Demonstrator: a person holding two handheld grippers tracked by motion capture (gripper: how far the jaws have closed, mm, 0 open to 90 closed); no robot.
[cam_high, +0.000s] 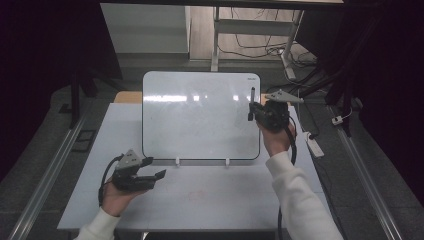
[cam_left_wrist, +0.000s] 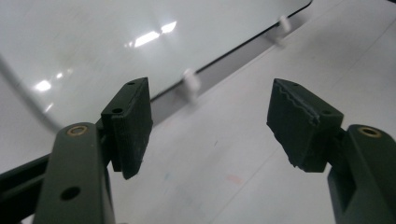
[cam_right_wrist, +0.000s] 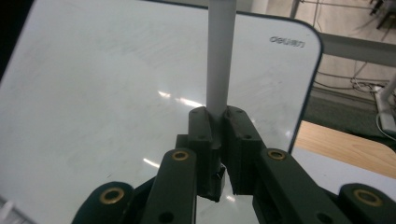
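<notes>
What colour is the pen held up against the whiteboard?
The marker pen has a white barrel, shown best in the right gripper view.

One camera looks down from high up. Two ride close behind the tongs, looking past their jaws. All see the whiteboard ahead.

Above the right gripper's clamped jaws, the pen runs out past the top edge of the right gripper view, so its upper end is cut off. Its lower end is hidden between the jaws. The small grey lettering on the whiteboard corner, up and right of those jaws, is too blurred to read.
</notes>
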